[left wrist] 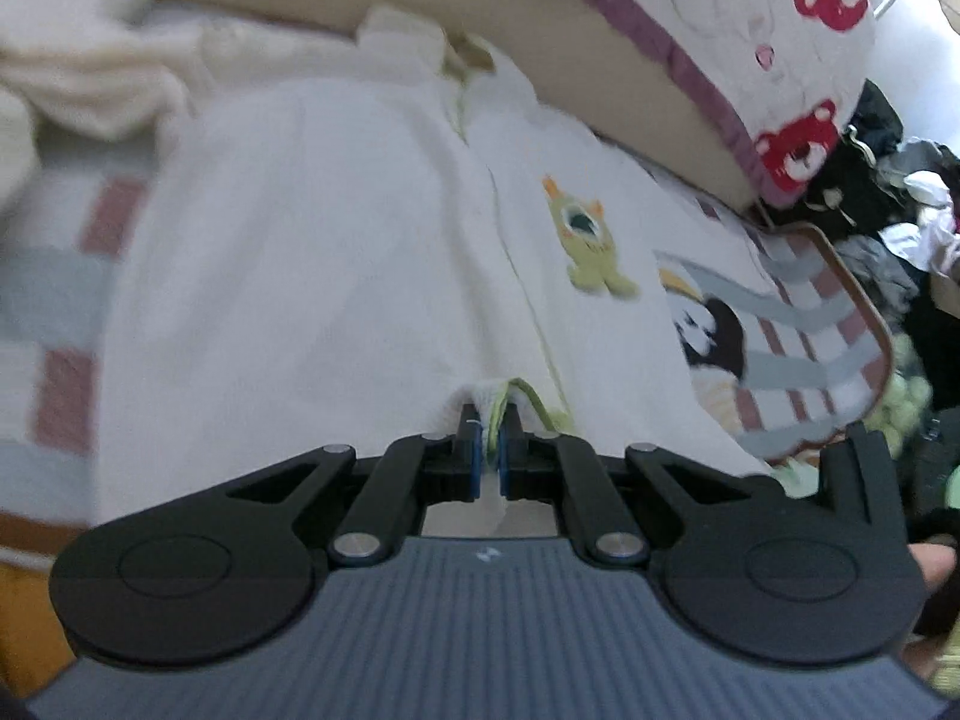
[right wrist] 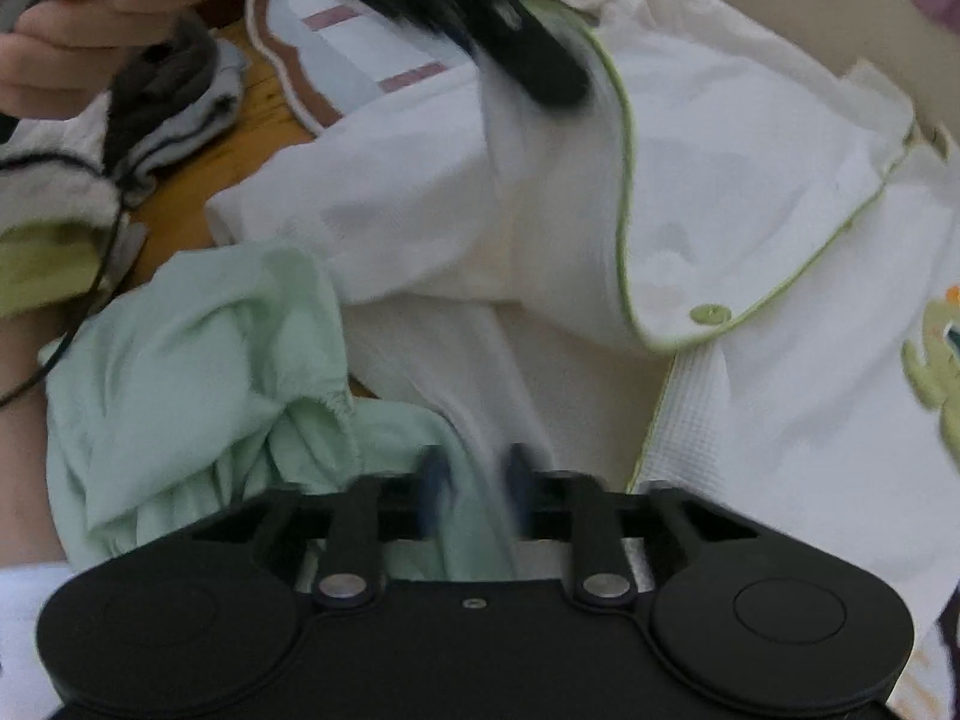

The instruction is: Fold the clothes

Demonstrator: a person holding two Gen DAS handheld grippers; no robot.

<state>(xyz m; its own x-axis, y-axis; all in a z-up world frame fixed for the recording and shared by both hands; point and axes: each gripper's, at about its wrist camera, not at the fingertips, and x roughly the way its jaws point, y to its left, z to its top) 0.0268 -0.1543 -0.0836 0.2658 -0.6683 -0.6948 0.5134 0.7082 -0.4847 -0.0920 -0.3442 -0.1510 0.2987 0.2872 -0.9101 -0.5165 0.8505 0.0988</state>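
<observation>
A white garment [left wrist: 330, 240] with green piping and a green monster patch [left wrist: 594, 240] lies spread on a striped mat [left wrist: 798, 324]. My left gripper [left wrist: 489, 450] is shut on its green-edged hem. In the right wrist view that left gripper [right wrist: 558, 90] is a black blur lifting a flap of the white garment [right wrist: 750, 180]. My right gripper [right wrist: 477, 474] points down at the near edge. Its blurred fingers [right wrist: 519, 474] stand close together on a white strip of the garment, right beside a mint green cloth [right wrist: 198, 348].
A pillow with red bears [left wrist: 780, 30] lies behind the mat. Crumpled white cloth [left wrist: 78, 60] sits at the far left and a dark pile of clothes [left wrist: 888, 180] at the right. Grey socks [right wrist: 174, 102] rest on wood [right wrist: 198, 180] below a hand [right wrist: 60, 30].
</observation>
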